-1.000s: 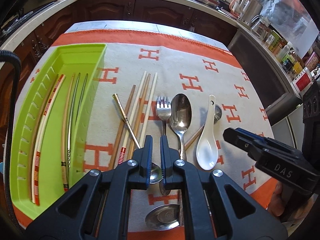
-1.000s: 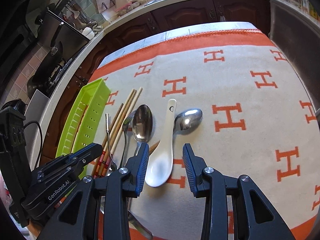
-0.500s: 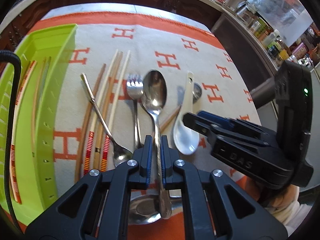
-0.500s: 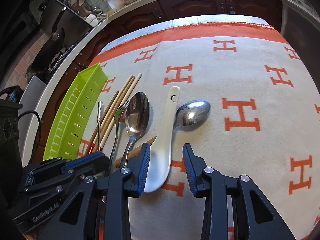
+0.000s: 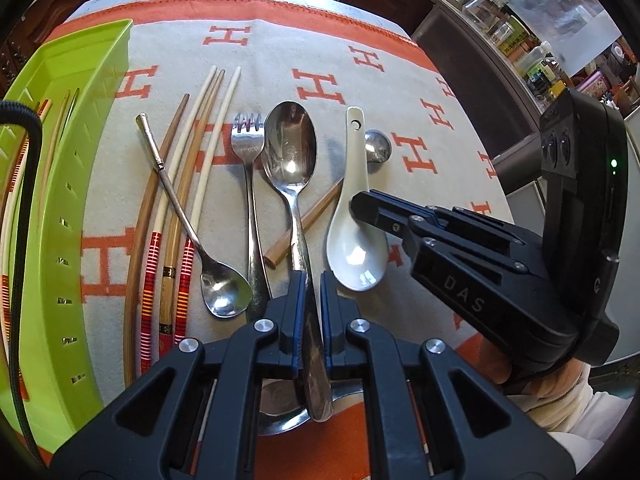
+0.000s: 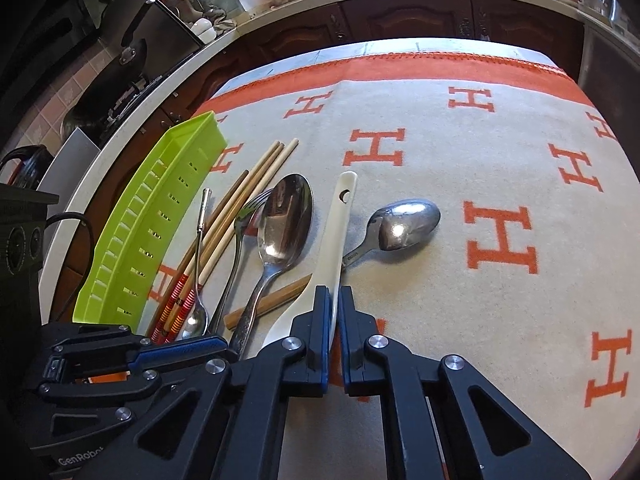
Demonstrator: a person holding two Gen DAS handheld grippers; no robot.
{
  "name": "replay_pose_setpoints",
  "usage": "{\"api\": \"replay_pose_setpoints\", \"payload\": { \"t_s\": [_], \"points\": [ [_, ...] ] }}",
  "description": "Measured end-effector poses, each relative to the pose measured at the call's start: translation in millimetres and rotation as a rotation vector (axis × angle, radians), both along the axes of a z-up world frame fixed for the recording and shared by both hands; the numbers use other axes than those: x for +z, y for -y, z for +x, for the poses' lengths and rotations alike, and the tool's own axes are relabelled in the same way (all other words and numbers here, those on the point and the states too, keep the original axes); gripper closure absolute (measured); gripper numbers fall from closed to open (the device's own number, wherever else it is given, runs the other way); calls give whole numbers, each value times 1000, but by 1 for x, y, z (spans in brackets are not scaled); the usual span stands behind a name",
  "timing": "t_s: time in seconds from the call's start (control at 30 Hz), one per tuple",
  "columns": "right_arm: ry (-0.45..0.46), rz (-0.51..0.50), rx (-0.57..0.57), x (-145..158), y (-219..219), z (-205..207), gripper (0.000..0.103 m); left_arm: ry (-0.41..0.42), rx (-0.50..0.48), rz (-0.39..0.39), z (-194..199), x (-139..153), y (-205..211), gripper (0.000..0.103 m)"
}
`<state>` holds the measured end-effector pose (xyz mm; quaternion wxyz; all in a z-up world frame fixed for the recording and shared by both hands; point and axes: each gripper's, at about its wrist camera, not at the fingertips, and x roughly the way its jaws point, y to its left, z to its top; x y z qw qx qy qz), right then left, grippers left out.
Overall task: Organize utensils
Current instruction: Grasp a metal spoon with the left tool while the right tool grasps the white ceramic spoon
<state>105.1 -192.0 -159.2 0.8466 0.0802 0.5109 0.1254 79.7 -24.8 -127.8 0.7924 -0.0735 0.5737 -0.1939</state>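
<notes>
My left gripper is shut on the handle of the large steel spoon, which lies on the orange-and-grey cloth. To its right is the white ceramic spoon. My right gripper is closing its jaws onto the edge of that white spoon, near where handle meets bowl, and its pads press on it. The spoon's bowl is partly hidden under the fingers. From the left wrist, the right gripper sits on top of the spoon. The green tray at the left holds several chopsticks.
Loose chopsticks, a fork and a small thin-handled spoon lie left of the large spoon. A brown chopstick runs under the spoons. An upturned steel spoon lies right. A round steel bowl sits under my left gripper.
The right gripper's jaws have closed from open around the white spoon to shut on it. Both grippers have dropped closer to the cloth. The left gripper now grips the large spoon's handle.
</notes>
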Motion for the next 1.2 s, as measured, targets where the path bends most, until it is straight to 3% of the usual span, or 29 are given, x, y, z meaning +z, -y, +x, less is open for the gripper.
{"api": "replay_pose_setpoints", "payload": {
  "t_s": [0.17, 0.27, 0.3, 0.67, 0.73, 0.8, 1.1, 1.2],
  "points": [
    [1, 4, -4, 2, 8, -6, 99, -6, -3, 14, -1, -1, -1, 97],
    [2, 9, -6, 4, 10, -8, 99, -45, 7, 9, 2, -7, -3, 80],
    [4, 9, -6, 5, 11, -10, 99, -53, 11, 1, 2, -9, -3, 79],
    [4, 35, -29, 8, 23, -17, 99, -45, -32, -17, 4, -10, 5, 80],
    [4, 39, -35, 8, 25, -18, 99, -41, -29, -7, 5, -11, 7, 91],
    [3, 41, -39, 7, 26, -19, 99, -49, -8, -21, 6, -13, 4, 95],
    [13, 43, -49, 9, 31, -25, 99, 82, -56, 169, -11, -4, 39, 96],
    [16, 47, -52, 10, 33, -27, 99, 98, -65, 185, -14, -1, 45, 98]
  ]
}}
